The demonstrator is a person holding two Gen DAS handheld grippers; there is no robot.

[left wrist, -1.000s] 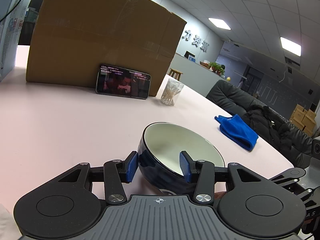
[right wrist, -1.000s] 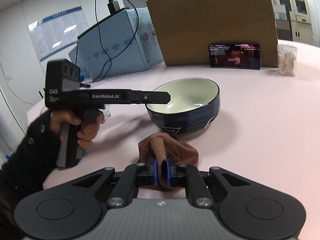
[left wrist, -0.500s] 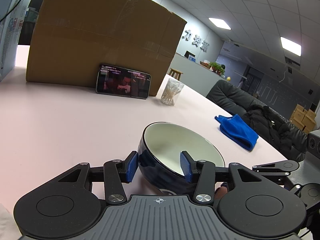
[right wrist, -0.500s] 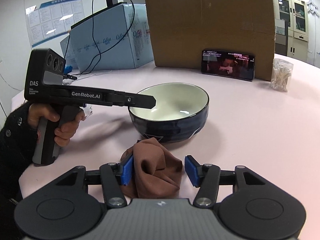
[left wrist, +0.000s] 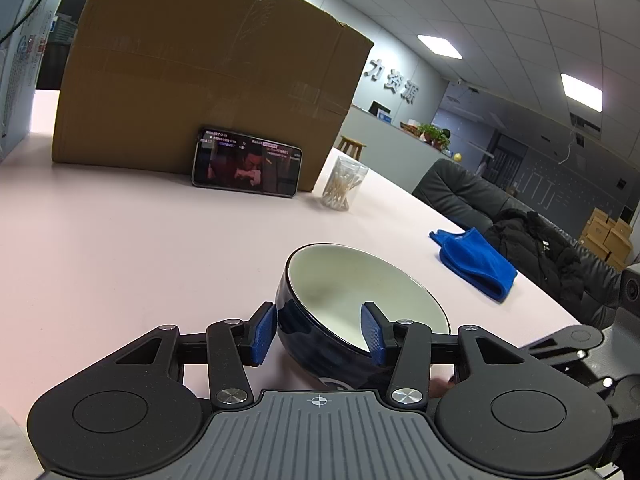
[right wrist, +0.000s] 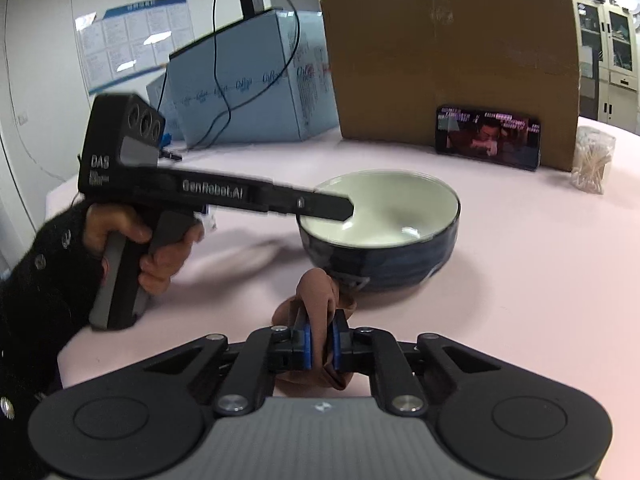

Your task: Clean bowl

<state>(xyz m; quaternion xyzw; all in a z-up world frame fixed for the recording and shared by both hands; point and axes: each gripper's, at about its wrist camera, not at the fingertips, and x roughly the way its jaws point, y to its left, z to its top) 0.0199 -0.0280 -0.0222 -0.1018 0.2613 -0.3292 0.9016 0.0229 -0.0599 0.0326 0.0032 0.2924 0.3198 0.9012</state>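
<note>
The left gripper gripped the near wall of the dark blue bowl, one of its fingers outside the wall and the other inside over the white interior. The bowl stood on the pink desk, toward its near edge. The right gripper had its fingers pinched narrow on a brown cloth, which touched the bowl's base. Toward the desk's far edge a phone leaned against a cardboard box. A blue cloth lay at the right edge.
</note>
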